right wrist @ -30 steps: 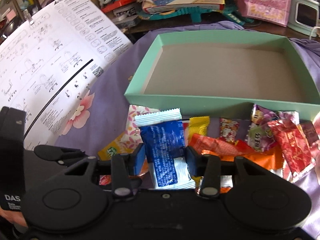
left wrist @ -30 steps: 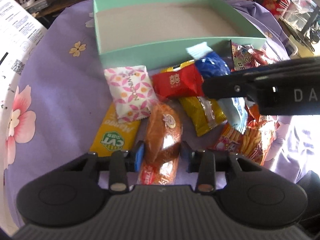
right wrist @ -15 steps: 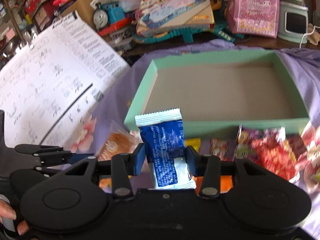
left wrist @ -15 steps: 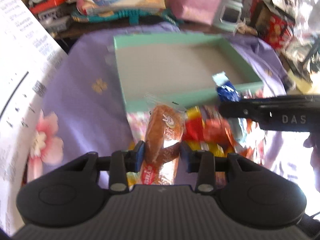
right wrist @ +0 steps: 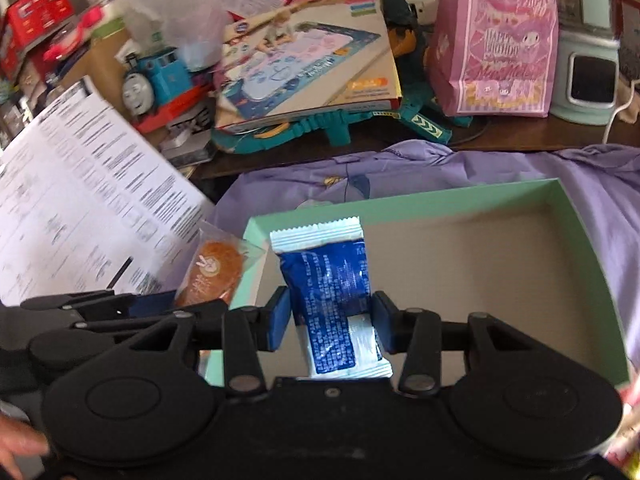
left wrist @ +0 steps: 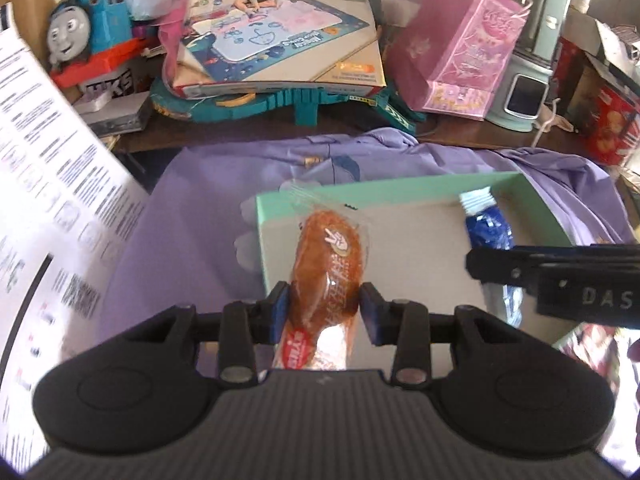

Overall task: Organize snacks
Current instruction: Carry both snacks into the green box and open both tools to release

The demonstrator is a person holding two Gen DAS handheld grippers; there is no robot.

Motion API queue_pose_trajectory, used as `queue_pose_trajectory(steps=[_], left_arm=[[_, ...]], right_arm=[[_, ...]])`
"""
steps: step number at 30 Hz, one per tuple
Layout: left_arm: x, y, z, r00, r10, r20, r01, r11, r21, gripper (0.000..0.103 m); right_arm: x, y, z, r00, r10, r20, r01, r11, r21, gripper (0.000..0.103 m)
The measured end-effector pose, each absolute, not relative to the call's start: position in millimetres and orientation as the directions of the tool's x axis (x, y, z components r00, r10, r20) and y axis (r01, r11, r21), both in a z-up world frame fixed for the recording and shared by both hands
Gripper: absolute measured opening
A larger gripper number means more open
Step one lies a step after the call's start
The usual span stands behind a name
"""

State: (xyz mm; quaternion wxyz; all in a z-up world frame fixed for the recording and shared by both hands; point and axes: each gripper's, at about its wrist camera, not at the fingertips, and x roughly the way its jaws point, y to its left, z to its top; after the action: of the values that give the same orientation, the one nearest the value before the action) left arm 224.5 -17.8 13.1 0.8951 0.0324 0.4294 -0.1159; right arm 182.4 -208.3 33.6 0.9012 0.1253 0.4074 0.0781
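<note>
Above green box [right wrist: 592, 248], both grippers clamp snacks.

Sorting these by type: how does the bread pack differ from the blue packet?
The bread pack is clear plastic showing a brown bun; the blue packet is opaque, printed, with white crimped ends. The bread pack sits in the left tool, the blue packet in the right tool. Both are gripped upright over the green box.

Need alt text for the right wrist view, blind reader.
The right claw grips a blue and white snack packet above the bare floor of a mint-green box on a purple cloth. At left, the left claw holds a wrapped bun near the box's corner; toys clutter the background.
</note>
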Motion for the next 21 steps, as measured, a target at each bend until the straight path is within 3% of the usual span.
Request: queue_pose_trajectory(steps=[12, 13, 14, 16, 17, 21], left_arm=[[297.8, -35.0, -30.6, 0.573, -0.134, -0.808, 0.221, 0.975, -0.005, 0.038], [298.1, -35.5, -30.4, 0.590, -0.119, -0.799, 0.211, 0.977, 0.010, 0.045], [297.1, -36.1, -28.7, 0.612, -0.101, -0.784, 0.198, 0.980, 0.028, 0.069], [292.7, -35.9, -21.4, 0.661, -0.077, -0.747, 0.175, 0.983, 0.054, 0.097], [289.5, -35.8, -17.8, 0.687, -0.070, -0.723, 0.169, 0.983, 0.065, 0.100], [285.1, -36.2, -7.7, 0.695, -0.074, -0.716, 0.164, 0.985, 0.057, 0.102]], right_arm=[[282.9, -203.3, -20.3, 0.587, 0.238, -0.773, 0.046, 0.944, 0.326, 0.047], [288.1, -203.8, -23.2, 0.585, 0.247, -0.773, 0.047, 0.941, 0.336, 0.050], [288.8, -204.1, -24.3, 0.589, 0.243, -0.771, 0.052, 0.941, 0.336, 0.062], [287.9, -202.6, -21.8, 0.612, 0.223, -0.759, 0.048, 0.947, 0.317, 0.083], [285.5, -203.7, -18.7, 0.634, 0.211, -0.744, 0.051, 0.949, 0.312, 0.088], [274.0, -206.9, -7.8, 0.659, 0.191, -0.728, 0.055, 0.953, 0.299, 0.090]])
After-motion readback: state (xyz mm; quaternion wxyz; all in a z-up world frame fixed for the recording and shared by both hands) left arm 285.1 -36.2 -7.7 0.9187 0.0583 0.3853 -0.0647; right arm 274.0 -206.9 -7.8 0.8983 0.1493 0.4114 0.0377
